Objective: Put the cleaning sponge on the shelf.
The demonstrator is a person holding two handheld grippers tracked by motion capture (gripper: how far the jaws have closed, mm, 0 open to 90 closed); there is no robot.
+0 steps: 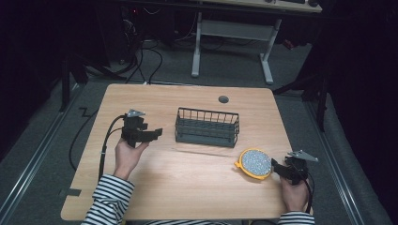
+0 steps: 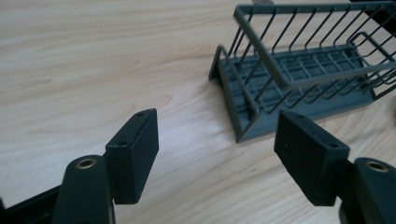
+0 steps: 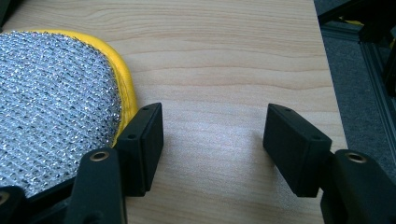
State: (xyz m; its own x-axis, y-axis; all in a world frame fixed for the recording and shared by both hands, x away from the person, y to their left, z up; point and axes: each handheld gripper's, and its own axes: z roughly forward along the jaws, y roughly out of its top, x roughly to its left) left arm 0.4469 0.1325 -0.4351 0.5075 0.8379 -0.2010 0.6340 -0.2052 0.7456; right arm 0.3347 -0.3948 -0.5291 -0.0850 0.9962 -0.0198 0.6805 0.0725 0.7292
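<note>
From the high view, my left tongs (image 1: 149,134) hang spread above the left half of the surface (image 1: 187,187), pinching nothing, their tips aimed at the left end of the basket (image 1: 207,126). The basket sits near the middle of the surface, toward the far edge, its long axis running left to right, and I see nothing inside it. My right tongs (image 1: 278,168) rest near the right edge, spread as well, just beside the round scrubber (image 1: 255,162) with its yellow rim, which lies flat in front of the basket's right end. The right hand is much nearer the scrubber than the left.

In the left gripper view, the left tongs (image 2: 217,156) stand wide apart over bare wood, with the basket (image 2: 303,74) ahead and to the right, its short end facing me and its floor bare.

In the right gripper view, the right tongs (image 3: 212,147) are spread with only wood between them. The scrubber (image 3: 51,102) lies left of the left pad (image 3: 144,140), its rim right at that pad; I judge a small sideways shift would be needed to straddle the rim.
</note>
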